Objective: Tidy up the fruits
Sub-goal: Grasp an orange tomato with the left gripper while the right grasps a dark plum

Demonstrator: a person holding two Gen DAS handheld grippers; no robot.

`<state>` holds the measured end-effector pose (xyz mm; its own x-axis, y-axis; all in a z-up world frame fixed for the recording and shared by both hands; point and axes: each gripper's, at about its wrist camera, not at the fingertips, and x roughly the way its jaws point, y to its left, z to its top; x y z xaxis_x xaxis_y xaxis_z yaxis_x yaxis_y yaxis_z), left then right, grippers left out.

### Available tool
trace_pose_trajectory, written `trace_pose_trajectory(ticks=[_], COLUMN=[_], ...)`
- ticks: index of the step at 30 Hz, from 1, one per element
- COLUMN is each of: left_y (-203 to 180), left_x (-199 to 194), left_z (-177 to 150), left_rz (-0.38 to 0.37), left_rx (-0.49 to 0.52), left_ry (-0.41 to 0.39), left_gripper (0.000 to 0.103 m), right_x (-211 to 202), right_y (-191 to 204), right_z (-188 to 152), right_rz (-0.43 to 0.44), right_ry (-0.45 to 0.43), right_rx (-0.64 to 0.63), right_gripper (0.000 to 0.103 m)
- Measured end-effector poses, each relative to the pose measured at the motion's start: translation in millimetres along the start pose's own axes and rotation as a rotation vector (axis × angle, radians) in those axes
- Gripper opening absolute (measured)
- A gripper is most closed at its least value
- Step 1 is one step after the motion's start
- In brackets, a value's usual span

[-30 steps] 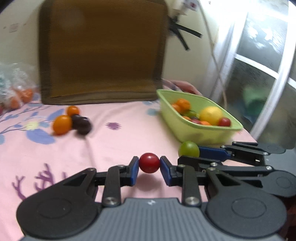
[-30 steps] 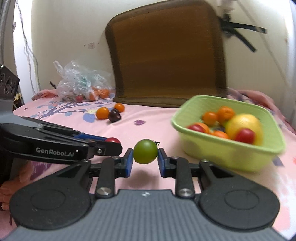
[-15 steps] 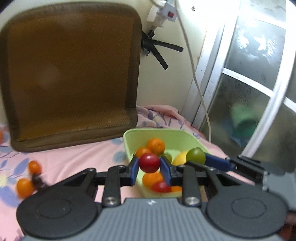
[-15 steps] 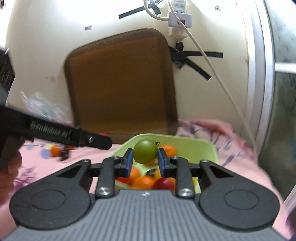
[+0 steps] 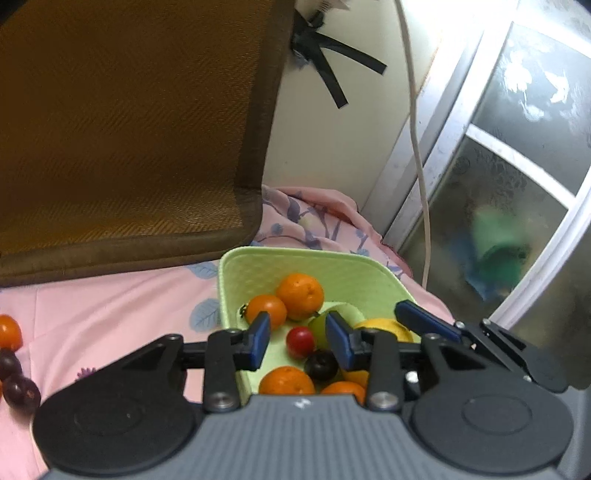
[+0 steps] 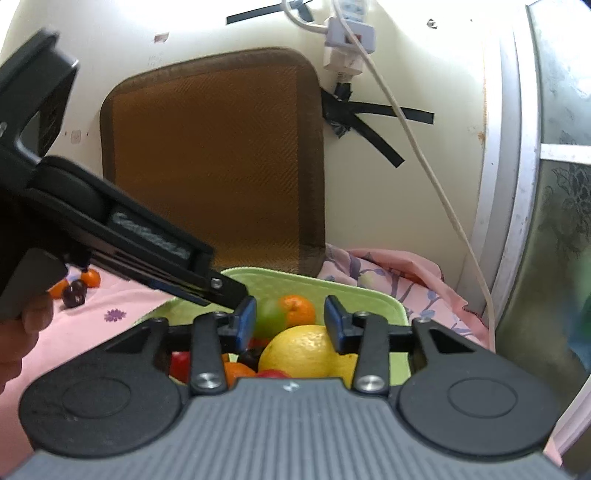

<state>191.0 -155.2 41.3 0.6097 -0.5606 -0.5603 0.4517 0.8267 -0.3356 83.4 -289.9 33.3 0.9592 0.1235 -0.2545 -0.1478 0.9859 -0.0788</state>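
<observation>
Hovering over green basket, left gripper jaws spread, empty; red cherry tomato lies in basket between pads. Right gripper at 3 o'clock, also released, green fruit dropped among oranges.

A home, most likely a bedroom. A pink floral bedsheet covers the surface, with a brown woven cushion leaning on a cream wall. A taped-up power strip hangs beside a frosted glass window.
</observation>
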Motion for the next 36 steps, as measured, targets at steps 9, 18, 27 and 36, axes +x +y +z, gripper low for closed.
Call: trace_pose_trajectory(ticks=[9,18,27,36], left_y=[70,161,174,174], left_x=[-101,-154,-123,-94], left_z=[-8,-30,-43,-46], left_rz=[0.072,0.252,0.199,0.228], left_rx=[-0.14,-0.279,-0.322,-0.282], left_ry=[-0.174,-0.202,-0.175,-0.112], left_gripper=[0.034,0.034,0.039,0.042], right_x=[-20,-8,64,95], right_y=[-4,56,145,162], right_z=[5,31,32,28], right_rz=[0.02,0.338,0.457,0.459], right_ry=[-0.087,0.05,0.23,0.323], right_rx=[0.08,0.081,-0.076,-0.095], right_gripper=[0.043,0.043,0.043,0.032])
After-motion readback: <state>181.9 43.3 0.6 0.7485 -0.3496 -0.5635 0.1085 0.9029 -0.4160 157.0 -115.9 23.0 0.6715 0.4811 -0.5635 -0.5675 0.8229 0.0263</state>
